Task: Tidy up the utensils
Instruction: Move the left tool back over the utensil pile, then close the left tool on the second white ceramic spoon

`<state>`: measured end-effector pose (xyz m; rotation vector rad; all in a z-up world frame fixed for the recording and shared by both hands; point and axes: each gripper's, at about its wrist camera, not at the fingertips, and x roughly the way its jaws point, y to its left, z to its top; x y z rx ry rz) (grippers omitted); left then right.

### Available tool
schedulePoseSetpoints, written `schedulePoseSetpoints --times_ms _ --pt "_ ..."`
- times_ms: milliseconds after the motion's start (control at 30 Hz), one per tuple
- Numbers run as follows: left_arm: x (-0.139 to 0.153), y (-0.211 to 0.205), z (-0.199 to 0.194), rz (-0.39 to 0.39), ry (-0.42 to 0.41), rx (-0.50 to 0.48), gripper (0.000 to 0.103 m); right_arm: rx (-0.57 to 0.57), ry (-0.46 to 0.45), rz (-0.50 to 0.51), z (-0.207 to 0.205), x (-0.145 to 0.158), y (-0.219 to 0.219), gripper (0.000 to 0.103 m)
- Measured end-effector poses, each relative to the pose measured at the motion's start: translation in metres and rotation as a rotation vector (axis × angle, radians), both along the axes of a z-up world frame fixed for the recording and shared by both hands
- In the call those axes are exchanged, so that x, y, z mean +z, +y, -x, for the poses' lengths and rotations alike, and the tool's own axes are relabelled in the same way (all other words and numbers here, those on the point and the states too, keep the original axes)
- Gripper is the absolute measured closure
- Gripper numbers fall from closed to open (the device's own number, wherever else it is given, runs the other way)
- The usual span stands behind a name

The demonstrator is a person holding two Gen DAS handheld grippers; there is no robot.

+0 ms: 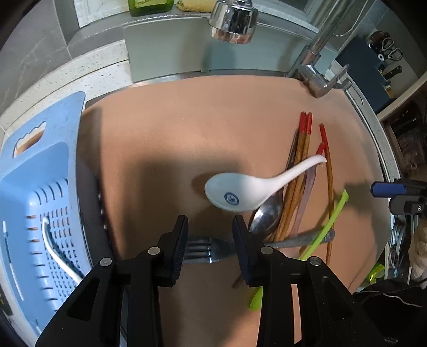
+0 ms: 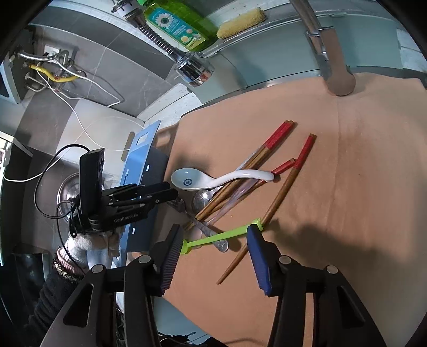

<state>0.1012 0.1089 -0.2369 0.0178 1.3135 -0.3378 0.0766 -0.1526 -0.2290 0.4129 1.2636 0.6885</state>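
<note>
A metal fork (image 1: 202,251) lies crosswise on the orange mat (image 1: 173,133), under my left gripper (image 1: 210,221), which is open and not pressing on it. To its right lies a pile: a white ceramic spoon (image 1: 240,192), a metal spoon (image 1: 267,216), red-tipped chopsticks (image 1: 296,186) and a green plastic utensil (image 1: 328,221). My right gripper (image 2: 214,232) hovers open over the green utensil (image 2: 221,235), which shows between its fingers; the pads do not press on it. A perforated blue basket (image 1: 40,200) stands at the mat's left with a white utensil (image 1: 53,251) inside.
A chrome faucet head (image 1: 232,21) hangs over the far side of the mat, and its base (image 1: 315,77) stands at the back right. A green soap bottle (image 2: 176,24) and a yellow sponge (image 2: 240,22) sit on the ledge behind. A gloved hand (image 2: 90,245) holds the left gripper.
</note>
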Motion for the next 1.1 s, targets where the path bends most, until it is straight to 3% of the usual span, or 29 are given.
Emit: schedulePoseSetpoints --times_ms 167,400,733,967,1100 --pt "0.006 0.002 -0.007 0.086 0.01 0.02 0.07 -0.032 0.016 -0.007 -0.011 -0.003 -0.001 0.058" --pt "-0.001 -0.014 -0.014 0.07 0.017 -0.005 0.07 -0.082 0.164 -0.082 -0.041 -0.032 0.008 0.058" --pt "0.013 -0.04 -0.004 -0.14 -0.103 -0.146 0.07 -0.11 0.206 -0.059 -0.06 -0.052 0.02 0.065" --pt "0.013 -0.052 -0.002 -0.159 -0.108 -0.258 0.07 -0.107 0.18 -0.036 -0.076 -0.048 0.033 0.065" --pt "0.005 -0.053 -0.007 -0.177 -0.083 -0.273 0.07 -0.099 0.17 -0.015 -0.089 -0.05 0.042 0.065"
